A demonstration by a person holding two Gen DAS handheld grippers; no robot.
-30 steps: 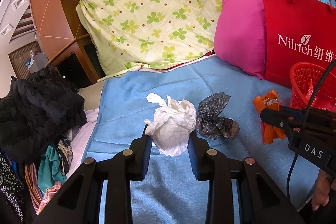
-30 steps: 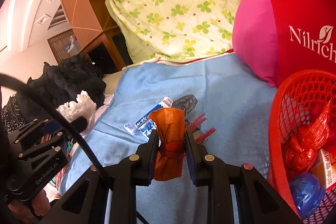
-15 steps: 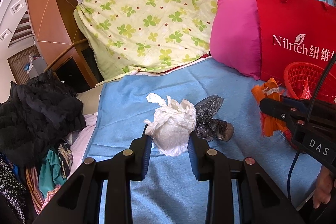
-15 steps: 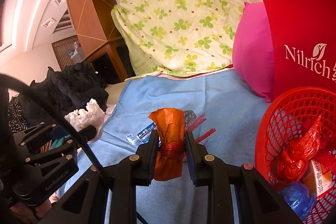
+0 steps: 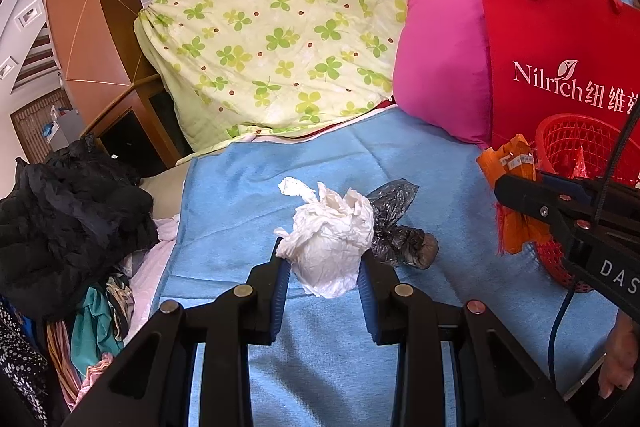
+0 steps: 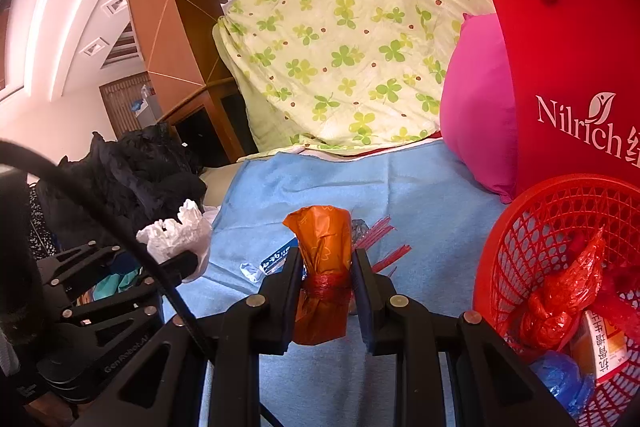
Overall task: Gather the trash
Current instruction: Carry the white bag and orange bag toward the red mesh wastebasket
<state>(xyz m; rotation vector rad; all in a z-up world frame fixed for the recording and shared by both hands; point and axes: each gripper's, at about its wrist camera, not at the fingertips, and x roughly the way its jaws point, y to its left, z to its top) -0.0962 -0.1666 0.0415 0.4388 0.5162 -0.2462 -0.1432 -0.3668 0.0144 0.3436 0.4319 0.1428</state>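
Note:
My left gripper (image 5: 322, 259) is shut on a crumpled white tissue wad (image 5: 330, 239) and holds it above the blue blanket (image 5: 280, 171); the wad also shows in the right wrist view (image 6: 176, 239). My right gripper (image 6: 326, 263) is shut on an orange plastic wrapper (image 6: 322, 275), also visible in the left wrist view (image 5: 514, 195), just left of the red mesh basket (image 6: 520, 227). The basket holds red, blue and orange trash. A black plastic bag (image 5: 396, 227) lies on the blanket behind the tissue. A blue-white wrapper (image 6: 276, 261) and red strips (image 6: 378, 239) lie behind the orange wrapper.
A green-clover quilt (image 5: 304, 27) and pink pillow (image 5: 440, 75) sit at the back. A red Nilrich bag (image 5: 560, 67) stands behind the basket. A pile of dark clothes (image 5: 68, 227) lies left of the blanket.
Both grippers have risen a little with their loads. The right gripper with the orange wrapper has drawn closer to the red basket. The left gripper still holds the tissue.

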